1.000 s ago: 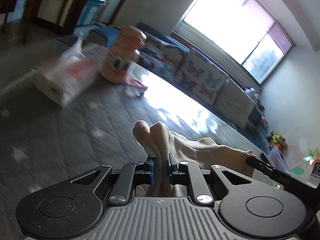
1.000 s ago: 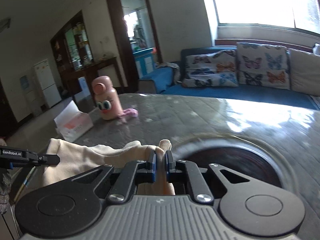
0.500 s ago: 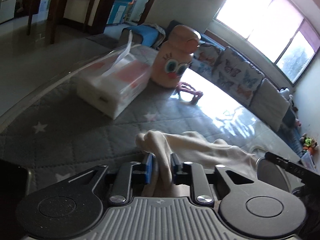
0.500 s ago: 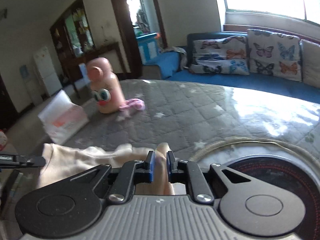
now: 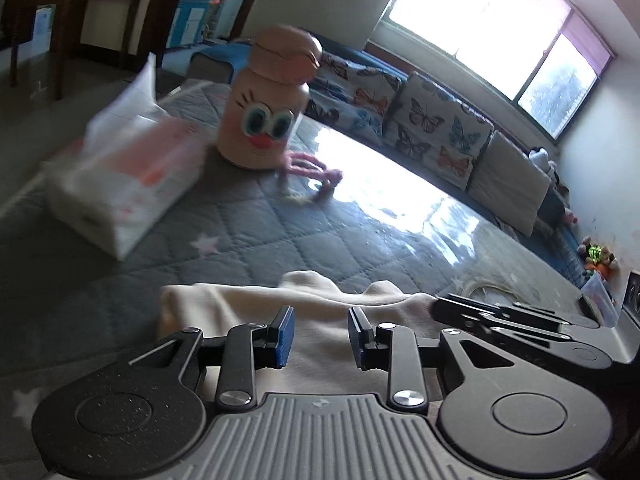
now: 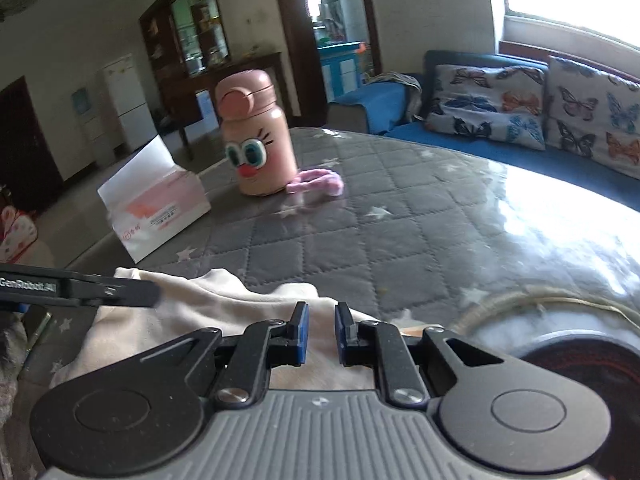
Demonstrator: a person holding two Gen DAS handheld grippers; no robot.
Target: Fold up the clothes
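A cream garment [image 5: 240,308] lies bunched on the grey quilted table cover [image 5: 280,240], right under both grippers. My left gripper [image 5: 320,320] is open, its blue pads [image 5: 285,332] well apart above the cloth and not pressing on it. In the right wrist view the same garment [image 6: 192,304] spreads to the left. My right gripper [image 6: 321,316] stands open by a narrow gap, with cloth showing below that gap and nothing pinched. The two grippers are side by side: a finger of the right one [image 5: 500,316] shows in the left wrist view.
A pink bottle with a cartoon face [image 6: 254,148] stands further back, a pink strap [image 6: 320,182] beside it. A tissue box [image 6: 160,212] sits to its left. A dark round plate [image 6: 580,360] lies at the right. A sofa with butterfly cushions [image 6: 500,108] runs behind the table.
Both grippers were shut on raised folds of the garment and have let go. They moved forward and down, and the cloth now rests flat on the table.
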